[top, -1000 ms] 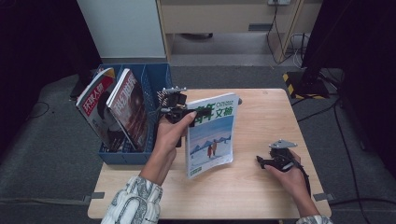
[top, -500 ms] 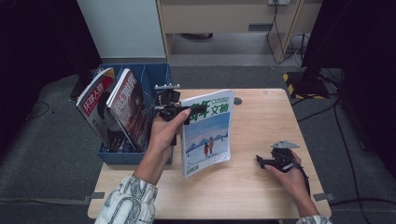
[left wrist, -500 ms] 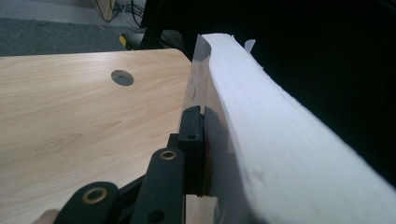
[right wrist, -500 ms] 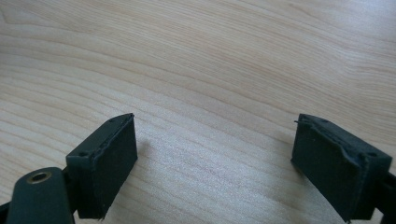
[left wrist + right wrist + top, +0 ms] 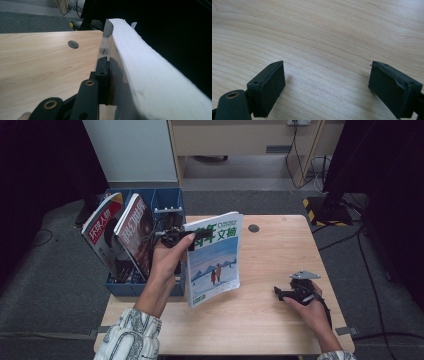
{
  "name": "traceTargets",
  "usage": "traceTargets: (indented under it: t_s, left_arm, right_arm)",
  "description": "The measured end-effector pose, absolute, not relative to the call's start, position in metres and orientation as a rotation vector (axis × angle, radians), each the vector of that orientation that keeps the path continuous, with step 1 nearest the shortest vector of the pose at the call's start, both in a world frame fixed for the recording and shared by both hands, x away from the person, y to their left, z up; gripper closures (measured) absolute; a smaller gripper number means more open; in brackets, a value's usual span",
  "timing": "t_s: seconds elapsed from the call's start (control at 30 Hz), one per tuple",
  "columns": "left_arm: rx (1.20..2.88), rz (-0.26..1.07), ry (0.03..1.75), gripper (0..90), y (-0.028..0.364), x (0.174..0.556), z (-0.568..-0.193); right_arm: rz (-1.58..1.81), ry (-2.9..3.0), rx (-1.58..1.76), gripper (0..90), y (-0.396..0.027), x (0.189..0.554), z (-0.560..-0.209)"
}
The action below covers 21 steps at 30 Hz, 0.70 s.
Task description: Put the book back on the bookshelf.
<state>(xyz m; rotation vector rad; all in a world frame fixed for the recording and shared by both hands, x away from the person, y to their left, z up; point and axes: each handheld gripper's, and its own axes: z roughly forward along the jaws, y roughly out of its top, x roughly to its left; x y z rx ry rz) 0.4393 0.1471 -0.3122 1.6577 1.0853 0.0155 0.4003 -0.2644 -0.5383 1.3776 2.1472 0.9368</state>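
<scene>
The left gripper [image 5: 176, 236] is clenched on the top left corner of a magazine [image 5: 214, 257] and holds it upright above the left part of the wooden counter [image 5: 270, 320], its lower edge raised off the wood. The cover faces the person and carries green characters over a snowy scene with two small figures. In the left gripper view the black jaws press against the cover, with the thick white page edge [image 5: 150, 75] curving away to the right, and the counter with a round hole [image 5: 73, 44] lies beyond. Just left of the held magazine, at the counter's left edge, stands a blue bin [image 5: 167, 202] (a crate with dividers), and two more magazines lean in it: one with a red masthead [image 5: 100, 227] and a darker one [image 5: 137, 232] beside it, both tilted to the left. The right gripper [image 5: 292, 292] rests low on the right part of the counter, well apart from the magazine, a grey three-cornered plate on top of it. Its jaws have just been opening and now stand wide, released, with bare wood between the two black pads [image 5: 273, 85] in the right gripper view.
</scene>
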Motion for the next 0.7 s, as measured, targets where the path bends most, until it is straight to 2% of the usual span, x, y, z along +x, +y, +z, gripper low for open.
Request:
traceTargets:
  t_s: [0.7]
  left_arm:
    - [1.611,0.072,1.132,71.9,0.178,0.426,-0.292]
  right_arm:
    - [0.934,2.145,1.377,13.3,-0.264,0.4,-0.538]
